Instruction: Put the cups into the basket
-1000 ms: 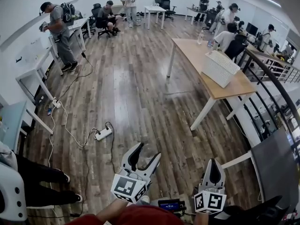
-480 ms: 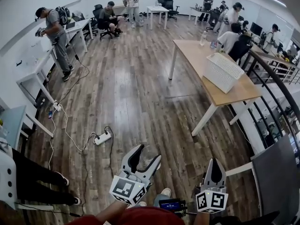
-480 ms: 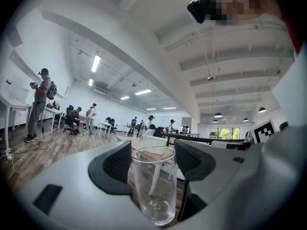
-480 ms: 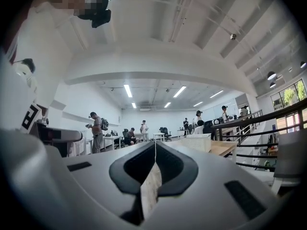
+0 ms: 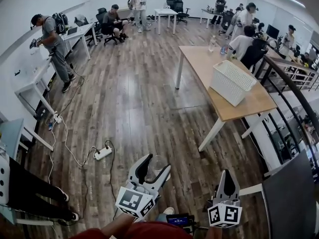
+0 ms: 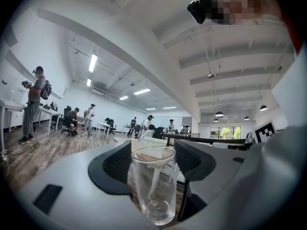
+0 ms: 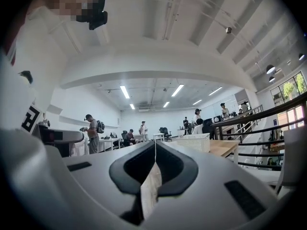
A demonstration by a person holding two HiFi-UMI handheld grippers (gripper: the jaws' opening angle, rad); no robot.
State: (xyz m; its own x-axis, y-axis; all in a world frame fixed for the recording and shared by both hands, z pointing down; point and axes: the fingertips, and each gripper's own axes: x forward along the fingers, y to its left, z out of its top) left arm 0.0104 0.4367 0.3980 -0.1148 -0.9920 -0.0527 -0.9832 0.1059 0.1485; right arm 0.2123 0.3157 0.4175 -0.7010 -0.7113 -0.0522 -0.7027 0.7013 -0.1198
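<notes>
A clear glass cup [image 6: 153, 183] stands upright between the jaws of our left gripper [image 5: 156, 162]. The jaws are closed on its sides, so we hold it above the wooden floor [image 5: 139, 98], low in the head view. Just to its right, our right gripper [image 5: 228, 176] is clenched: its jaws meet along a thin seam with nothing between them. Both grippers point level into the room. Farther right, and well apart from the cup, a white slatted basket [image 5: 232, 82] sits near the closer end of a long wooden table [image 5: 199, 59]. In the left gripper view we see that basket beyond the rim of the glass.
</notes>
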